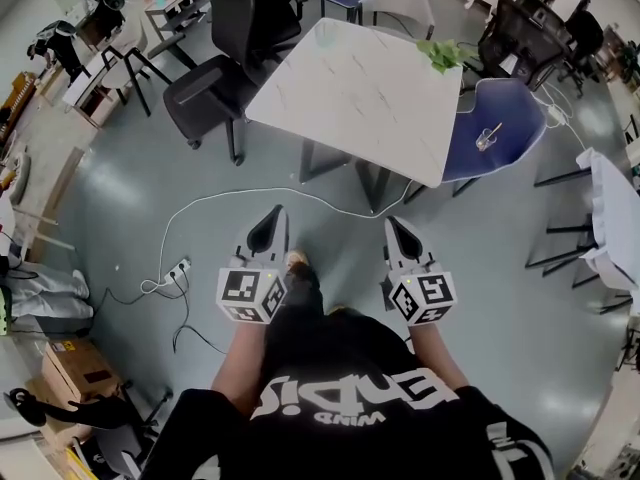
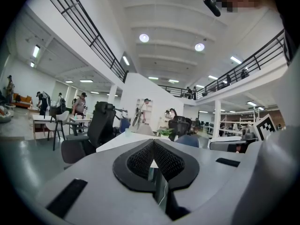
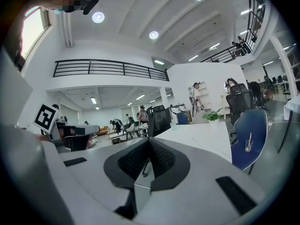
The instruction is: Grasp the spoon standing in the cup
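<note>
A clear cup [image 1: 486, 140] with a spoon [image 1: 491, 131] standing in it sits on the seat of a blue chair [image 1: 510, 108], far ahead and to the right. The right gripper view shows the same cup [image 3: 249, 145] small at the right, on the blue chair [image 3: 248, 137]. My left gripper [image 1: 270, 230] and right gripper [image 1: 401, 234] are held side by side at waist height over the floor, well short of the chair. Both are shut and hold nothing. In their own views the left gripper [image 2: 153, 144] and the right gripper [image 3: 149, 142] have their jaw tips together.
A white table [image 1: 350, 93] stands ahead, with a green plant [image 1: 440, 54] at its far right corner. A black office chair [image 1: 225, 63] is left of it. A white cable [image 1: 210, 203] and power strip [image 1: 178, 268] lie on the floor; a cardboard box [image 1: 70, 368] sits lower left.
</note>
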